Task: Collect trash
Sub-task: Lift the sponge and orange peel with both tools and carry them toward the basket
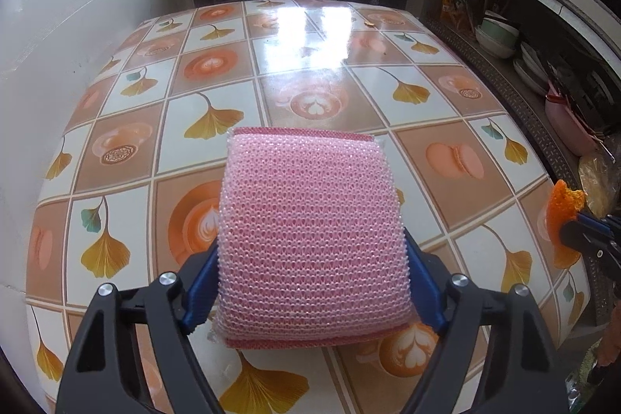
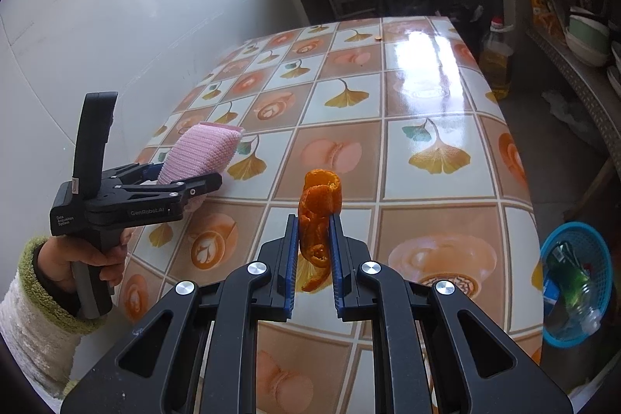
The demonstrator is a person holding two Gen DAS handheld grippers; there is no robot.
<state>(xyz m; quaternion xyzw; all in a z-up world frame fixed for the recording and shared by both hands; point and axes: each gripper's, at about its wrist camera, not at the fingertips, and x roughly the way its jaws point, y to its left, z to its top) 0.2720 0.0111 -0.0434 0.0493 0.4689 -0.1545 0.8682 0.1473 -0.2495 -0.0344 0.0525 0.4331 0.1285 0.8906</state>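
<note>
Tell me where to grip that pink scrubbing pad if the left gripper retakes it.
Grip the pink scrubbing pad across its two long side edges, coming from its near short end as the left gripper does now. It is flat and soft, so squeezing the narrow width should hold.

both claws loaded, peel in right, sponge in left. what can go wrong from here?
1. The orange peel is pinched by a thin curled strip in the right claw; it may tear or slip out before reaching the blue basket beside the table.
2. The pink sponge in the left claw is soft, so it may squirm loose.
</note>
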